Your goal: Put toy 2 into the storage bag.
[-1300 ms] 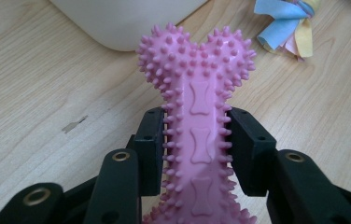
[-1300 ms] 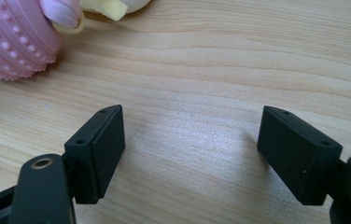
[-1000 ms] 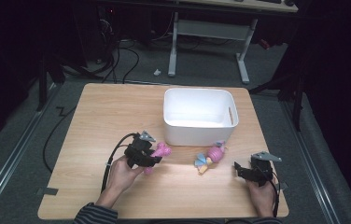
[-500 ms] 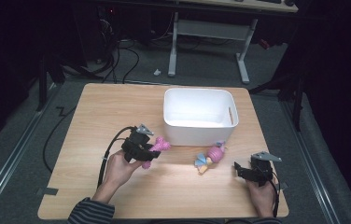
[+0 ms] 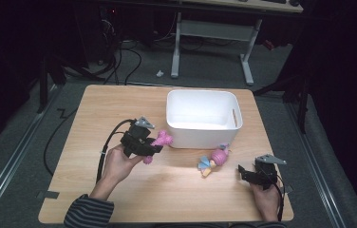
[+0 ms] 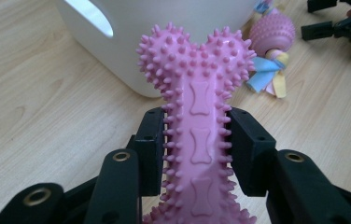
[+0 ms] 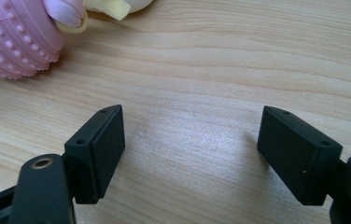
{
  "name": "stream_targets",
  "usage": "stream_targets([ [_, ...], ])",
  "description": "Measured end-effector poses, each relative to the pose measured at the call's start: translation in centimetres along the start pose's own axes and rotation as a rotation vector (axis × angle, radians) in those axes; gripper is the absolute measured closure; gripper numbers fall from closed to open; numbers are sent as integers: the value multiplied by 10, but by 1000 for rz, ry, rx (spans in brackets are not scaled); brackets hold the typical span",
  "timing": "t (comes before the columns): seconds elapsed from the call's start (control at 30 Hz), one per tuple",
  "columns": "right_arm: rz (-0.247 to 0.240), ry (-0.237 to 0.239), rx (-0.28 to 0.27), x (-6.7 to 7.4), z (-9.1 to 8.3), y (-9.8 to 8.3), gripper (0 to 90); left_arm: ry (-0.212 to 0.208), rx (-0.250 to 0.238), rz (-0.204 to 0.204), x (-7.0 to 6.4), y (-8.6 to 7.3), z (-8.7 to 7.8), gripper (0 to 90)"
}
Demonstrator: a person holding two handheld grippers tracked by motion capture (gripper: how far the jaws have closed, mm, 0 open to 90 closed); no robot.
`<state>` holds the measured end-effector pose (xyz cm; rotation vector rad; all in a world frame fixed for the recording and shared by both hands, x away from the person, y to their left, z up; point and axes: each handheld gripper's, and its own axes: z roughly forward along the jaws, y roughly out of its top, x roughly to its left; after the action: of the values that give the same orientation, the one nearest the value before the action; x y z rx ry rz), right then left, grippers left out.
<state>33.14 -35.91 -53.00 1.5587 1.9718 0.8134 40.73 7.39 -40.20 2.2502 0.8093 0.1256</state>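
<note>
Pink spiky rubber bone (image 6: 200,135) is clamped in the left claw (image 5: 149,148), and that's the thing being worked on here. The two pads pinch it across the narrow middle shaft, which makes sense: the knobby ends are too wide and bumpy to get a clean squeeze, so the waist is the obvious spot. In the high view the bone (image 5: 160,142) sticks out ahead of the claw, off the tabletop (image 5: 96,109) I think, with one knob poking forward toward the white bin (image 5: 202,118) just ahead and to the right of it. Long axis runs straight along the line of the claw, not crosswise, so the far knob leads the way and the near one tucks back between the arms. My guess is it's headed over the bin wall, and pointing it that way means it only needs lifting and letting go.

Further right, past the left claw, a pink ball toy with fabric tails (image 5: 213,159) lies flat on the wood just in front of the bin.

Right claw (image 5: 248,174) sits low by the tabletop with its pads wide apart and nothing between them; the ball toy (image 7: 15,37) is ahead and off to its left, near but not touching. Looks like it's just waiting its turn.
</note>
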Motion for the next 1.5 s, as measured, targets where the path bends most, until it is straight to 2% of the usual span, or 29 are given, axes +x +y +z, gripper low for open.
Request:
stream_targets([
  [0.07, -1, 0, 0, 0, 0, 0, 232, -5, -13, -7, 1, 2, -4, 593],
  [0.1, -1, 1, 0, 0, 0, 0, 232, 8, -9, 0, 1, 5, -7, 592],
  [0.2, -1, 1, 0, 0, 0, 0, 232, 16, -18, 9, 1, 9, -10, 592],
  [0.27, -3, 2, 0, 0, 0, 0, 232, 8, -33, 11, 1, 13, -12, 592],
  [0.5, -3, 3, -2, 0, 0, 0, 232, 6, -31, 30, 2, 30, -17, 593],
  [0.7, -5, 4, -2, 0, 0, 0, 232, -21, -42, 36, 2, 45, -21, 593],
  [1.17, -6, 6, -2, 0, 0, 0, 231, -50, -41, 34, 7, 73, -15, 593],
  [1.5, -6, 6, -2, 0, 0, 0, 231, -39, -24, 55, 5, 94, -7, 593],
])
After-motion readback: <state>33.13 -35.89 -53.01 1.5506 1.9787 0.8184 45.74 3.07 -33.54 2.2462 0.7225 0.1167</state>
